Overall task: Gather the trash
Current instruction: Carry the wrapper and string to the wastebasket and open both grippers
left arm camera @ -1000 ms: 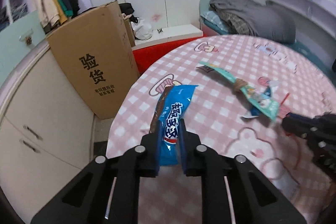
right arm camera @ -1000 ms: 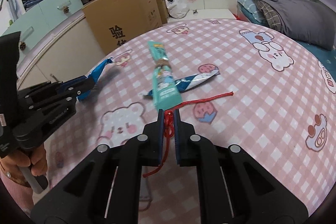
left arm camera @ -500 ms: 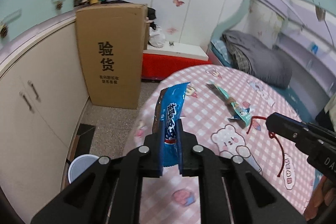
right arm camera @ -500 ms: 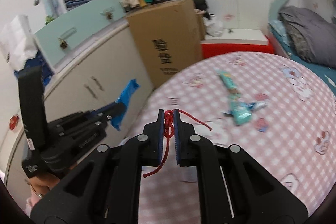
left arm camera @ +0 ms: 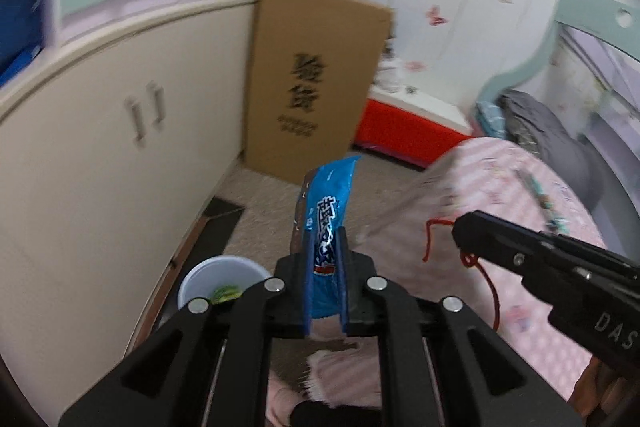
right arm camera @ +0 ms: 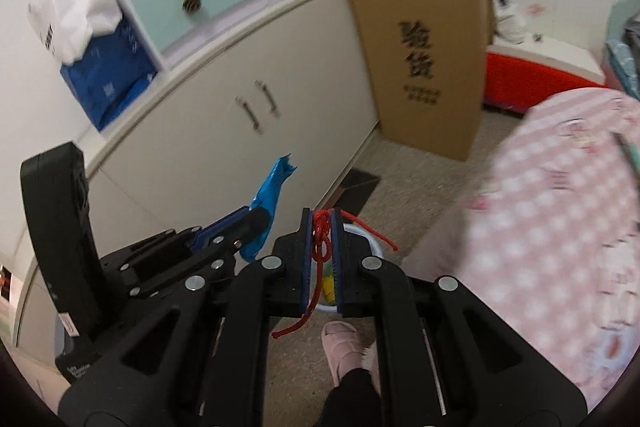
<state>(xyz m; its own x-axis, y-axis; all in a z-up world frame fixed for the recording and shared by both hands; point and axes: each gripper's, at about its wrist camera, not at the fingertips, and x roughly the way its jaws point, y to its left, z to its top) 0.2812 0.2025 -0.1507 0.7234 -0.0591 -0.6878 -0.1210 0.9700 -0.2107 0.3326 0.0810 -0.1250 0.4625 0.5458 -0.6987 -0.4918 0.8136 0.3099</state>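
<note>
My left gripper [left arm camera: 324, 239] is shut on a blue snack wrapper [left arm camera: 330, 203] and holds it in the air above the floor. A white trash bin [left arm camera: 218, 277] with something green inside stands on the floor, low and left of it. My right gripper [right arm camera: 322, 223] is shut on a knotted red string [right arm camera: 322, 239], whose ends hang down. The bin's rim [right arm camera: 370, 245] shows just behind its fingers. The right gripper [left arm camera: 460, 231] also shows in the left wrist view with the string [left arm camera: 430, 241]. The left gripper [right arm camera: 260, 217] and wrapper [right arm camera: 272, 191] show in the right wrist view.
A pink checked round table [left arm camera: 520, 211] is on the right with a teal wrapper [left arm camera: 548, 203] on it. A tall cardboard box [left arm camera: 312, 83] leans on the cream cabinet [left arm camera: 100, 155]. A red bench [left arm camera: 404, 123] stands behind. A pink slipper [right arm camera: 344, 351] is below.
Both grippers have swung left off the table with their loads and now hang over the floor near the white bin. The table has slid to the right of both views.
</note>
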